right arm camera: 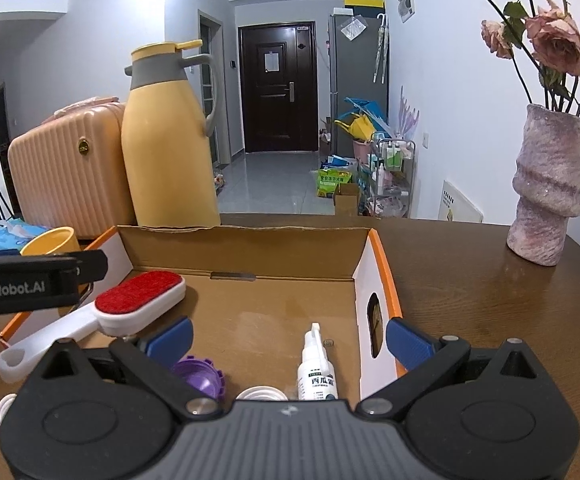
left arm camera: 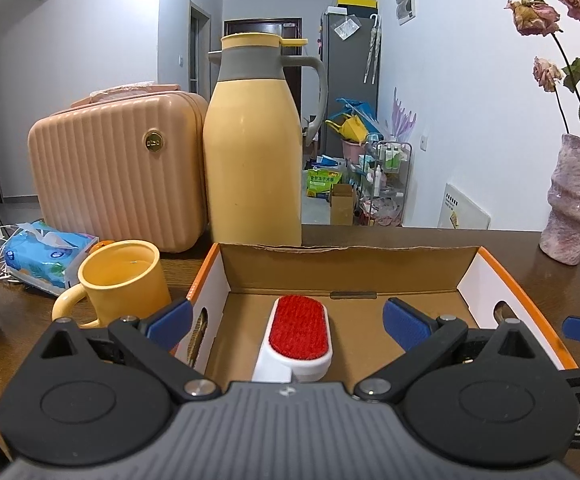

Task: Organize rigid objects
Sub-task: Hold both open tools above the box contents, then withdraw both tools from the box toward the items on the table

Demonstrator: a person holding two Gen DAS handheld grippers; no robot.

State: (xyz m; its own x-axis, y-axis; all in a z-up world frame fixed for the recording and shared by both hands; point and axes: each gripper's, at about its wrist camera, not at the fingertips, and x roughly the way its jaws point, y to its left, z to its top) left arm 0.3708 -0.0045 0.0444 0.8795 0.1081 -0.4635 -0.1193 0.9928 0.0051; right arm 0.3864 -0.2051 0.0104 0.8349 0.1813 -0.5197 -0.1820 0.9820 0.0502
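An open cardboard box (left arm camera: 346, 268) with orange rims sits on the brown table. Inside it lies a white lint brush (left arm camera: 298, 330) with a red pad, handle toward me. My left gripper (left arm camera: 287, 325) is open, its blue pads wide apart on either side of the brush and not touching it. In the right wrist view the same brush (right arm camera: 137, 300) lies at the left of the box (right arm camera: 249, 248). My right gripper (right arm camera: 290, 341) is open above a small white spray bottle (right arm camera: 317, 372), a purple cap (right arm camera: 199, 376) and a white cap (right arm camera: 259, 394), holding nothing.
A yellow thermos jug (left arm camera: 251, 140), a pink ribbed case (left arm camera: 117, 176), a yellow mug (left arm camera: 123, 280) and a tissue pack (left arm camera: 45, 252) stand left of and behind the box. A pink vase (right arm camera: 550, 184) with dried roses stands at the right on the table (right arm camera: 470, 280).
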